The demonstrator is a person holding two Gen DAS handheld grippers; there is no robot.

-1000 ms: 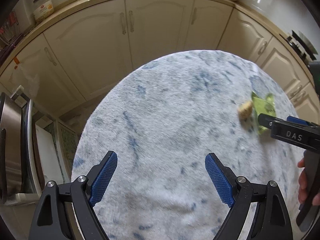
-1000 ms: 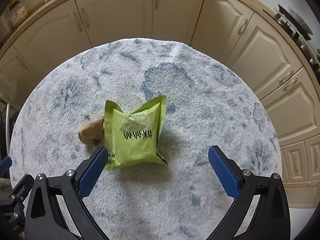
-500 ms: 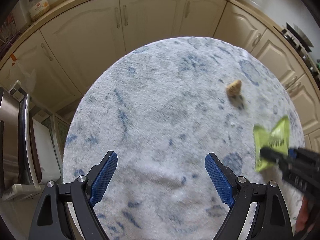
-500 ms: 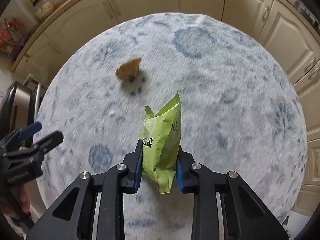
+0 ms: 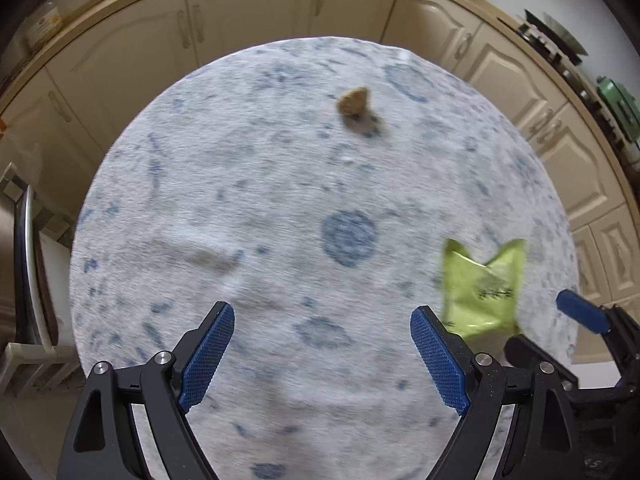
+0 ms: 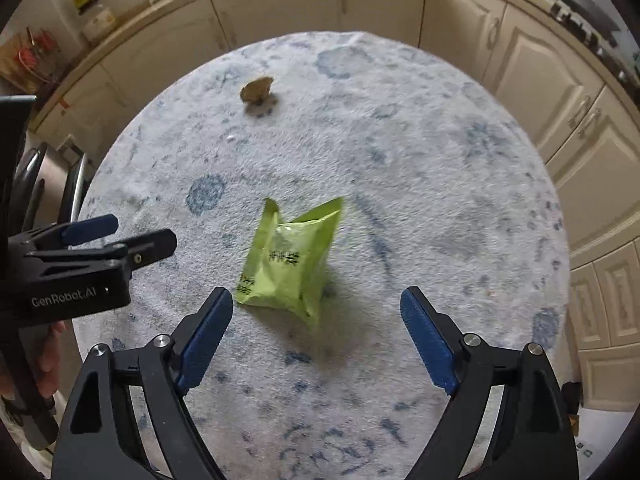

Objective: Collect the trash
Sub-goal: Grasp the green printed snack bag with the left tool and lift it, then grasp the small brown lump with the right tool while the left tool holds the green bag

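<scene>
1. Scene: a round table [image 6: 440, 184] under a white cloth with blue flecks, cream cabinets [image 6: 280, 8] behind it. Two pieces of trash are visible.
2. Green wrapper [image 6: 290, 258]: it lies on the cloth in the near half of the table, just ahead of the right claw [image 6: 317, 334] and slightly toward its left finger. Its outline is blurred, so whether it has fully settled cannot be told.
3. Brown scrap [image 6: 257, 89]: it sits on the far part of the table, well apart from the wrapper and from both claws.
4. Right claw: jaws are opening, standing wide, with nothing pinched; the wrapper is clear of the pads.
5. Left claw [image 5: 322, 354]: spread wide and empty, over bare cloth; the wrapper lies just beyond its right finger.
6. Risks, as judged:
   - The light wrapper may slide or tip when a finger nudges it, spoiling a grasp.
   - The two claws are close together beside the wrapper; reaching together could knock them.
   - The small scrap may roll off pads closing off-centre.
   - No bin is visible, so the drop-off point cannot be confirmed.
</scene>
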